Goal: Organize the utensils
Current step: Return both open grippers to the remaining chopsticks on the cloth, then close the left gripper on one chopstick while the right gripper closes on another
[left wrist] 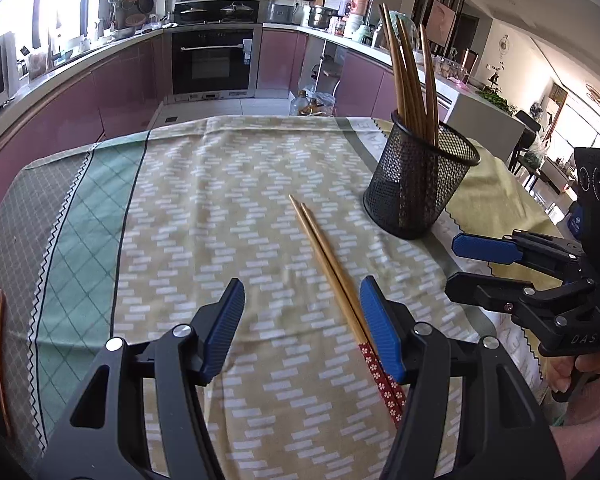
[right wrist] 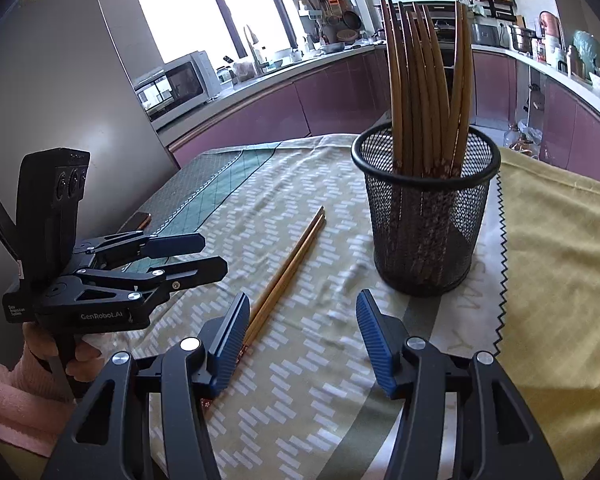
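Observation:
A pair of wooden chopsticks (left wrist: pixel 328 260) with red flowered handles lies on the patterned tablecloth, side by side; it also shows in the right wrist view (right wrist: pixel 288 264). A black mesh cup (left wrist: pixel 416 184) holds several upright chopsticks (left wrist: pixel 410 76); the cup (right wrist: pixel 424 216) stands just ahead of my right gripper. My left gripper (left wrist: pixel 302 328) is open and empty, its right finger beside the chopsticks' handle end. My right gripper (right wrist: pixel 302 336) is open and empty, the pair's handle end passing under its left finger. Each gripper shows in the other's view, the right (left wrist: pixel 468 268) and the left (right wrist: pixel 208 256).
The table carries a green and yellow patterned cloth (left wrist: pixel 204 208) and a plain yellow cloth (right wrist: pixel 556 264) at the right. A dark phone-like object (right wrist: pixel 136 220) lies near the table's far left edge. Purple kitchen cabinets and an oven (left wrist: pixel 214 60) stand behind.

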### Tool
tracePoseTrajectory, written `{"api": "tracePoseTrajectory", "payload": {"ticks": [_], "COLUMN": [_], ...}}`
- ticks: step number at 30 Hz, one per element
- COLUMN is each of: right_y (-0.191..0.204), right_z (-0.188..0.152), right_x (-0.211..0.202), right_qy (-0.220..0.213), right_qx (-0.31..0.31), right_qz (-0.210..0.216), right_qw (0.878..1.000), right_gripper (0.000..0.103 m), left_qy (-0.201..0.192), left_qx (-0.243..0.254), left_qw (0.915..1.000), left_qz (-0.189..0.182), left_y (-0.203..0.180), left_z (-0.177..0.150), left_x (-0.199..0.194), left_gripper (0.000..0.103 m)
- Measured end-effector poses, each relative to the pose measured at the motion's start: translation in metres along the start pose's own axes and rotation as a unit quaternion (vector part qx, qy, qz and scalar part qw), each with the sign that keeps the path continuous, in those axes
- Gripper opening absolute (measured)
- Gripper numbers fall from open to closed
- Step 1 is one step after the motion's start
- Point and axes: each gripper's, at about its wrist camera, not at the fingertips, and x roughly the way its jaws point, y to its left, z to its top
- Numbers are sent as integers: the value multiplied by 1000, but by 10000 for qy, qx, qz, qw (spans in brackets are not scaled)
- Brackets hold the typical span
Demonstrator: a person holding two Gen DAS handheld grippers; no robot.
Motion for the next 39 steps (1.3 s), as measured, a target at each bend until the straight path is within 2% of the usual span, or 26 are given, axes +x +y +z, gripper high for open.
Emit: {"api": "tracePoseTrajectory", "payload": {"ticks": [10,15,24,29,31,33,39], "right_y": [-2,-2,2,6,9,12,23], "right_z": [-10,-11,-8,-4,-1,3,12], "right_x": [7,8,15,21,26,34,57], "right_qy": [95,128,193,256,294,361,570], "right_qx": [219,234,195,127,65,51,-116], "right_qz": [12,35,34,-23,-59,-60,-115], "right_qw": [9997,9996,9996,9996,9995,9993,9982], "right_gripper": [57,57,57,57,53,45,33], "left_qy": [343,474,468,475,475,470,465], "left_qx": [93,119,140,15,-45,-123,-271], "left_qw": [9994,9987,9986,9988,9988,9988,9985], "left_qz": [7,148,208,149,114,73,-68], "left_y": [-20,-22,-20,-16,-14,-11,-8], "left_z": [-7,-10,-13,-14,-16,-17,-23], "left_x": [26,35,33,29,27,25,19], "left_gripper": [60,56,51,40,37,35,27]}}
